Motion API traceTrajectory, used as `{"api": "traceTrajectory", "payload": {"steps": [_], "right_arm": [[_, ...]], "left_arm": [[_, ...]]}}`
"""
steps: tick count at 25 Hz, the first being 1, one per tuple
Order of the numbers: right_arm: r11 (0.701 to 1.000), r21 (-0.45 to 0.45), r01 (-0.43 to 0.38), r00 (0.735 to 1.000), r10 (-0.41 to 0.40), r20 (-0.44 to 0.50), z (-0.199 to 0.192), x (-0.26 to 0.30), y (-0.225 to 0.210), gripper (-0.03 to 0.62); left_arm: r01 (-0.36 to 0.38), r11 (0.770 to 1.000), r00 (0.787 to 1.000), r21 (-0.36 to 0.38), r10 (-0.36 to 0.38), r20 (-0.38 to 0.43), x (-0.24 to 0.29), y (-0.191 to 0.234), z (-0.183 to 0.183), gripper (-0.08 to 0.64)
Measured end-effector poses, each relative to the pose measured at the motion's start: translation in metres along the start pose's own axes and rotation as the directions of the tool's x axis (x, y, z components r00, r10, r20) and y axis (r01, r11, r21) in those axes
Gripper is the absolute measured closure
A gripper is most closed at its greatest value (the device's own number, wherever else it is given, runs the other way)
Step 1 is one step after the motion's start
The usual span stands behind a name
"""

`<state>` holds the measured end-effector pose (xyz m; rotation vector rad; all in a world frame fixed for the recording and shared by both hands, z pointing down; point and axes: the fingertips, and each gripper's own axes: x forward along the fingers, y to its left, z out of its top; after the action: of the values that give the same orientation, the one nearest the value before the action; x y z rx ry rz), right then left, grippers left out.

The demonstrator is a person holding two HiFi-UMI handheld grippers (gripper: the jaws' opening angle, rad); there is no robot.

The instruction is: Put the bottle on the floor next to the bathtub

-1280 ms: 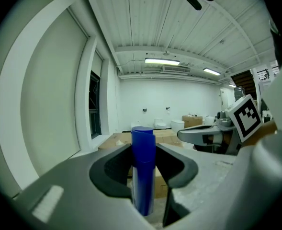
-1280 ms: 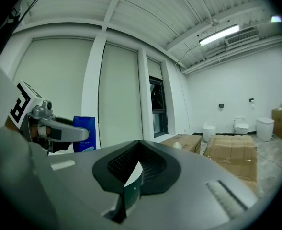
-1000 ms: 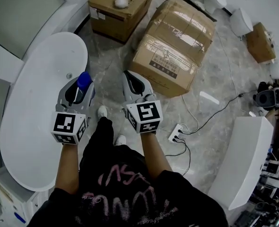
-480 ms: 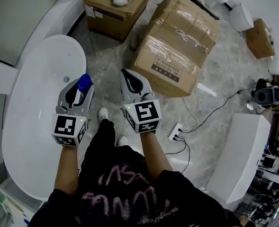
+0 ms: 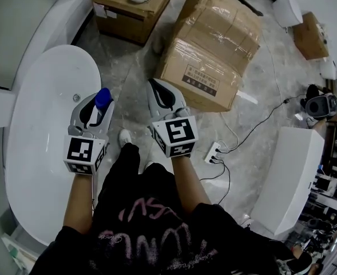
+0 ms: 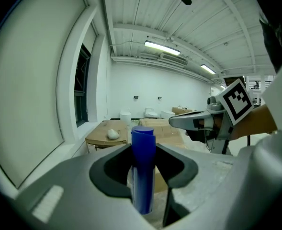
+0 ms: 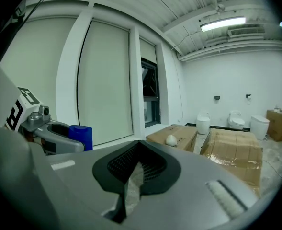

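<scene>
Bottle (image 6: 143, 169), a slim blue cylinder with a flat cap, stands upright between the jaws of the left gripper (image 5: 95, 107), which are closed on its sides. From the head view it hangs over the edge of the glossy white oval bathtub (image 5: 36, 130), above the grey marbled floor (image 5: 128, 79). The right gripper (image 7: 130, 178) sits level beside it, its 2 dark ribbed pads almost together with nothing between them. Both forearms reach forward side by side toward taped cardboard boxes (image 5: 214, 56).
</scene>
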<state>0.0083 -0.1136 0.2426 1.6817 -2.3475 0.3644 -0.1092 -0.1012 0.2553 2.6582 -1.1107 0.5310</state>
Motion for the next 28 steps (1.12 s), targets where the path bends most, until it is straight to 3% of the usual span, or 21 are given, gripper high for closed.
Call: {"api": "traceTrajectory", "payload": {"steps": [9,22,28], "right_arm": [[1.0,0.03,-0.004,1.0,0.004,-0.02,-0.013,0.022,-0.001,0.578],[0.993,0.061,-0.104,0.993,0.108,-0.056,-0.045,0.049,-0.041,0.577],[0.99,0.08,-0.116,0.989,0.123,-0.087,-0.067,0.059,-0.05,0.577]], "left_arm": [[0.008,1.0,1.0,-0.007,-0.008,-0.027,0.013,0.011,-0.004,0.397],[-0.072,0.997,0.994,-0.028,0.069,-0.079,0.061,0.004,-0.017,0.397],[-0.072,0.996,0.99,-0.049,0.066,-0.129,0.082,0.002,-0.037,0.397]]}}
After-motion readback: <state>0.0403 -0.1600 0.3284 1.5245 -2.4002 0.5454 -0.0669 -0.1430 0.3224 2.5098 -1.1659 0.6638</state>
